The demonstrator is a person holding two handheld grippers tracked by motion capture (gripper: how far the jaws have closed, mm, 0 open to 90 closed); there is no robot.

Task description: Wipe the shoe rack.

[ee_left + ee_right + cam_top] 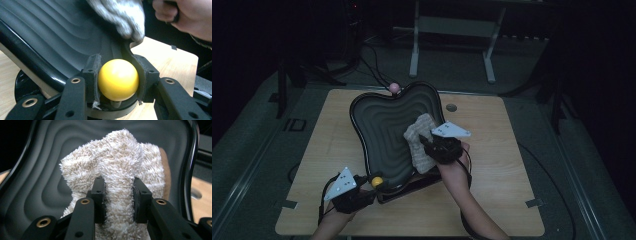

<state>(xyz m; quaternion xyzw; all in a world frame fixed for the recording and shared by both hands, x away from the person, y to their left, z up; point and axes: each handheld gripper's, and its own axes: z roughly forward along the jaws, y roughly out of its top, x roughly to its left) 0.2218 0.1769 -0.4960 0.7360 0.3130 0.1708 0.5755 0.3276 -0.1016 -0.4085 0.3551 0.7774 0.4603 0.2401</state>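
Note:
A black ridged tray (pixel 382 125) with a wavy outline lies on the wooden table (pixel 502 150), a pink ball (pixel 394 88) at its far tip and a yellow ball (pixel 377 181) at its near tip. My left gripper (pixel 373 186) is shut on the yellow ball (pixel 118 78), its pads (pixel 93 75) hugging both sides. My right gripper (pixel 428 145) is shut on a fluffy white cloth (pixel 419 132), held against the tray's right half. In the right gripper view the cloth (pixel 120 162) bunches between the jaws over the tray's ridges (pixel 37 170). The left gripper view shows the cloth (pixel 120 12) above the tray (pixel 50 37).
A round hole (pixel 451 107) sits in the table beyond the tray's right lobe. Behind the table stand a metal frame's legs (pixel 414 55) and loose cables (pixel 372 65) on the dark floor. Bare wood lies to the right and left of the tray.

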